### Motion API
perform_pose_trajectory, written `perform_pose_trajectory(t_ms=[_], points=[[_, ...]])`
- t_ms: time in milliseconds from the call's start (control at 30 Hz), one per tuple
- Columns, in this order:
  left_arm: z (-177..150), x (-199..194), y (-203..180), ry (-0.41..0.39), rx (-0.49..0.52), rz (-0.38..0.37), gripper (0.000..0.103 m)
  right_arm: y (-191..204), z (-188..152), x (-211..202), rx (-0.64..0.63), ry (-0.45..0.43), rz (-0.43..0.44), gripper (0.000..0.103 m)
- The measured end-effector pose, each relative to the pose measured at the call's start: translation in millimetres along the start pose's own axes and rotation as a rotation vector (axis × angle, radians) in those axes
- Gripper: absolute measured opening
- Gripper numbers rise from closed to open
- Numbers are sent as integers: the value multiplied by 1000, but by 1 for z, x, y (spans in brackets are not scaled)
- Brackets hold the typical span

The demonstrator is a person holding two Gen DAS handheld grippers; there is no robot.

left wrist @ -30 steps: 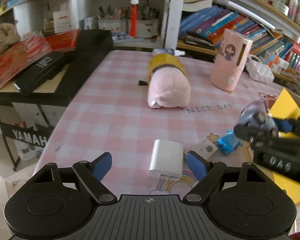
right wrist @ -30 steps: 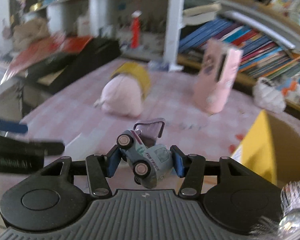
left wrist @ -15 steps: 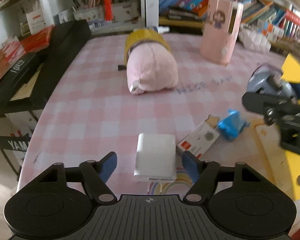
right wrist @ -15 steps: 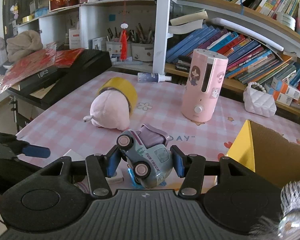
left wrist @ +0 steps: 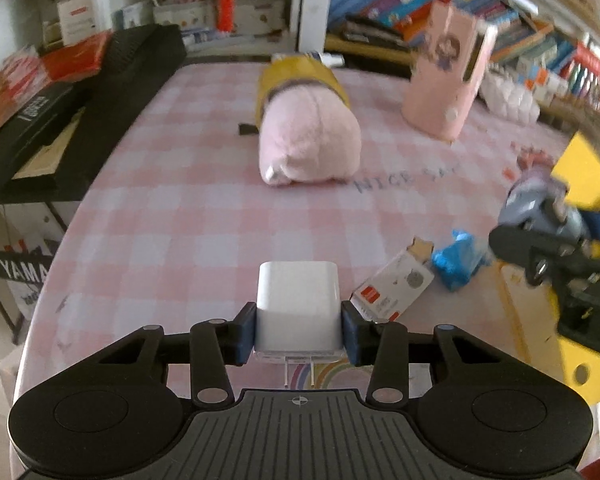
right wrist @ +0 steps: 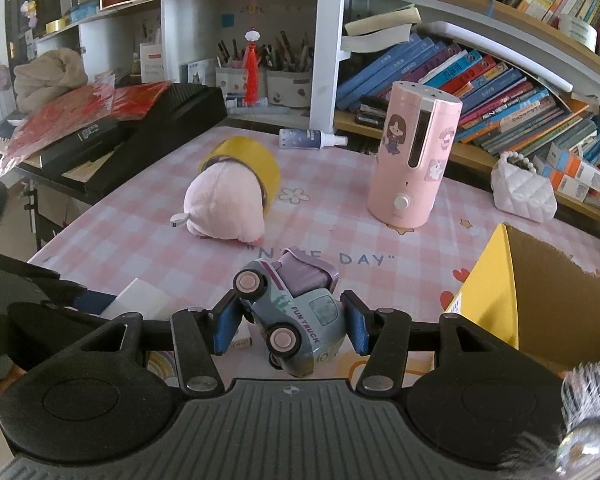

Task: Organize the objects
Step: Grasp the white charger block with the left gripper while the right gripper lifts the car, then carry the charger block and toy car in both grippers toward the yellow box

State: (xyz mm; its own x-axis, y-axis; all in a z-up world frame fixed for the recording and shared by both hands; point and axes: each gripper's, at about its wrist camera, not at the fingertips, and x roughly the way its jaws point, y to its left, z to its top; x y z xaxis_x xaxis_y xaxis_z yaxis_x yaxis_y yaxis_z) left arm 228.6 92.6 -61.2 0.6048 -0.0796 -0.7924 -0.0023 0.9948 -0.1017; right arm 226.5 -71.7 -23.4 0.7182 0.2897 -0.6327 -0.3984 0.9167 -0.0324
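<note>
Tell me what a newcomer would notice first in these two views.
Each gripper grips something: the left gripper has just been closing its fingers onto a white charger block near the table's front edge, while the right gripper holds a toy truck. Behind, a pink plush lies mid-table inside a yellow tape roll, with a tall pink humidifier right of it.

Each handheld tool is black plastic. In the left wrist view, the left tongs [left wrist: 299, 330] sit at lower centre: two angular black link arms with silver screw heads at the pivots, ending in blue pads. Below lies a ribbed dark grey plate bearing a small white crosshair mark, flanked by two round black housings. The right tongs [right wrist: 287, 326] look identical from their own camera: blue pads, silver screws, ribbed plate, crosshair mark.
</note>
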Motion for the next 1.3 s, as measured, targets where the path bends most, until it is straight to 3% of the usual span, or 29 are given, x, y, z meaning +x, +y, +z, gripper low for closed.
perform_pose_trajectory(t_ms=[300,800,1300], points=[[-4,-51,21,-89,-131,-78,41,4,-2,-14,20,8,16,51],[-57,-115,15,-140,-80,-143,41,34,-34,-67,27,7,17,51],[-117,-159,21,-120,-40,-189,41,75,-80,-127,56,6,-13,51]])
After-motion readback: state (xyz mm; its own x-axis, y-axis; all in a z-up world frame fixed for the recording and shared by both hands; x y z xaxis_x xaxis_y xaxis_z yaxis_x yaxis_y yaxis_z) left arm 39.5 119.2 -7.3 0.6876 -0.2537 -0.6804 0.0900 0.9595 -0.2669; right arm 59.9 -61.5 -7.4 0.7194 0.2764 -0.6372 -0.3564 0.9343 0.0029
